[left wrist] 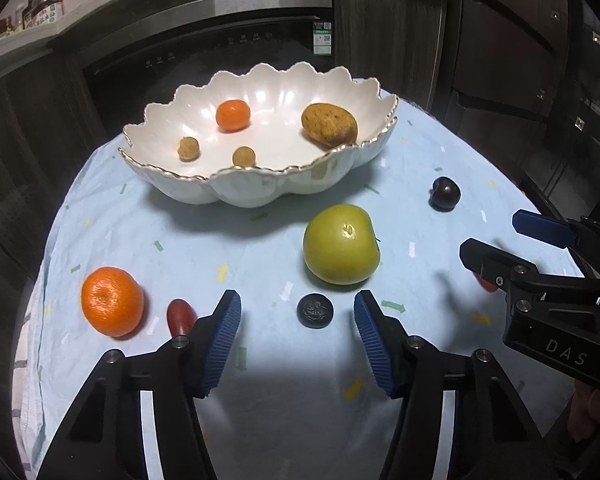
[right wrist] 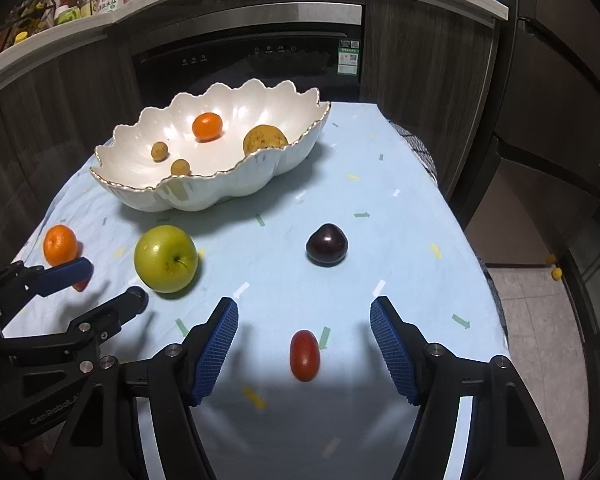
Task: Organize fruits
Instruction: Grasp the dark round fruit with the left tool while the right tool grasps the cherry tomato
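While both pairs of jaws stand apart with nothing pressed between the pads, the left gripper [left wrist: 298, 322] hangs over a dark blueberry [left wrist: 315, 311] that lies on the pale blue cloth [left wrist: 228, 240] between its fingertips, untouched. A small red tomato [left wrist: 180, 317] lies just beside its left finger, with a mandarin [left wrist: 112, 301] further left. The right gripper [right wrist: 304, 320] brackets another small red tomato [right wrist: 305, 355] on the cloth, also free of the pads. Beyond the blueberry sits a green apple [left wrist: 341, 244], and off to its right a dark plum [right wrist: 326, 245]. Farthest back, the white scalloped bowl [left wrist: 260, 190] with a gold rim holds a smaller mandarin [left wrist: 233, 115], a brown oval fruit [left wrist: 329, 124] and two small tan round fruits [left wrist: 188, 149]. Behind the table stands a dark built-in appliance [right wrist: 260, 60].
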Available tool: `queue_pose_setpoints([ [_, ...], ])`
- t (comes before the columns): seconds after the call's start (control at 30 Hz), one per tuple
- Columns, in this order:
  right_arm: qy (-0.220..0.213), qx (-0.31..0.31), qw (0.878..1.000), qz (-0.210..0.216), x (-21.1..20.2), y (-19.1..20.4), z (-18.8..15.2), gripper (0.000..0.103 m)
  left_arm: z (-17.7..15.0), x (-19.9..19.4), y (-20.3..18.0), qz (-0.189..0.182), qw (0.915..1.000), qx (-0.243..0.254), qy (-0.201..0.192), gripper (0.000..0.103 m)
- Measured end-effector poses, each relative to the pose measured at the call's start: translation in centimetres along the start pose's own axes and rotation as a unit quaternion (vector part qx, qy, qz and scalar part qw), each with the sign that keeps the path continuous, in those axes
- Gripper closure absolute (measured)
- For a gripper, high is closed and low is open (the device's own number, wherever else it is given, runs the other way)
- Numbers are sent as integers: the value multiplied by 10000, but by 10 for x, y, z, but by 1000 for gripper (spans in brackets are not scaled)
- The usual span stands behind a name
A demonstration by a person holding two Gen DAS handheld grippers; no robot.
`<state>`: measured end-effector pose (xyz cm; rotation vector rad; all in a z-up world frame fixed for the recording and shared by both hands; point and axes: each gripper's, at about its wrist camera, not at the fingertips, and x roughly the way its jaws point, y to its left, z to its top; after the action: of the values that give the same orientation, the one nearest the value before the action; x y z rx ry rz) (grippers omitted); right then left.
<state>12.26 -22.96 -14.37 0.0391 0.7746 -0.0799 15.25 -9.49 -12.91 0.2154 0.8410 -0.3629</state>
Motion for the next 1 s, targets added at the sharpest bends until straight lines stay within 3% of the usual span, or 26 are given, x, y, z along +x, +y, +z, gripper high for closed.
queue_pose_setpoints([
  [0.2,71,63,10000,18,7,-2,-1,33,-1,6,-1,-21,10000,25,84,52],
  [0.53,196,83,9997,92,14,-3,-5,46,-1,11,-2,68,9999,55,96,63],
  [0.77,265,96,9996,73,12,-3,-10,49,-1,14,-4,45,9998,98,136,69],
  [1.0,406,110,9990,142,13,-2,-14,65,-3,18,-7,14,9997,111,198,73],
])
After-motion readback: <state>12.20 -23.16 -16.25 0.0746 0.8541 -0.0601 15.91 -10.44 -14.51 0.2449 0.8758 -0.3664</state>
